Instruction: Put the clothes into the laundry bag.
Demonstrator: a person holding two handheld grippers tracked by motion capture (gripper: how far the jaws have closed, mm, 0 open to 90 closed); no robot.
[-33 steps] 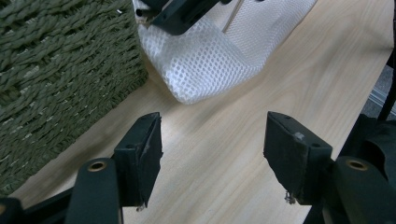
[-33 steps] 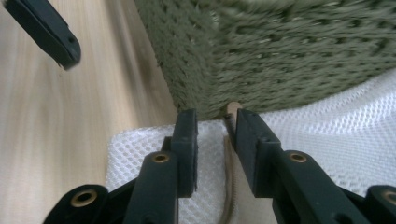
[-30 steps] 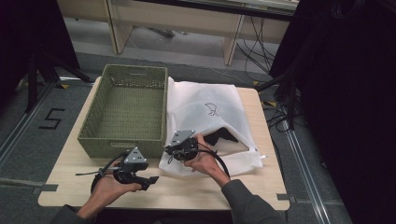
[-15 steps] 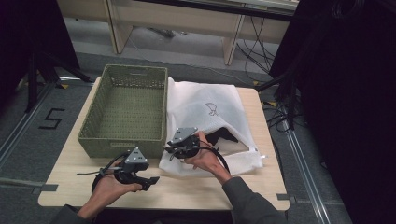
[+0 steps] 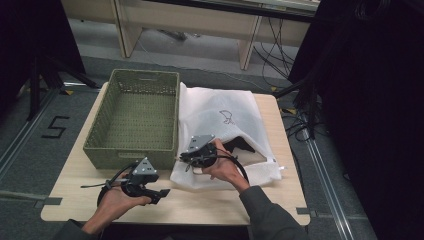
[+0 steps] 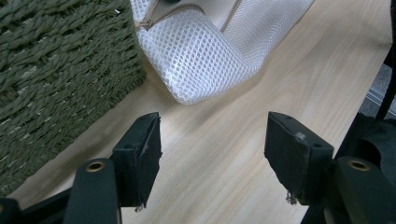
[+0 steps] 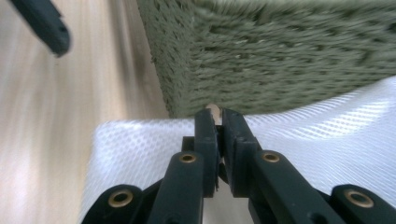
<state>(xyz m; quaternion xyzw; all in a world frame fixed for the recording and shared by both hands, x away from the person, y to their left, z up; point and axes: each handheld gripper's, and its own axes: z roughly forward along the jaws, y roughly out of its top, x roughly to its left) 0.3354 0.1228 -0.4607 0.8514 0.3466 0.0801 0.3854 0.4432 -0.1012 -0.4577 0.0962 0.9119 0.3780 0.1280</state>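
Two grippers over light wooden table [image 5: 200, 205]. Right gripper [image 7: 215, 116] pinching beige zipper edge of white mesh laundry bag [image 5: 225, 117], flat beside green woven basket [image 5: 132, 122]. Left gripper [image 6: 212, 149] spread wide, empty, just above tabletop near bag's corner.

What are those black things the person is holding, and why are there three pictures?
Each hand holds a squeezing tool with two black jaws. One picture looks down from above; the other two come from little cameras riding on each tool. On the wooden table lie a green woven basket and a white mesh bag with something dark inside. The left tool hovers open over bare table. The right tool is squeezed shut, pinching a small tan piece at the bag's edge, perhaps its zip pull, right beside the basket.
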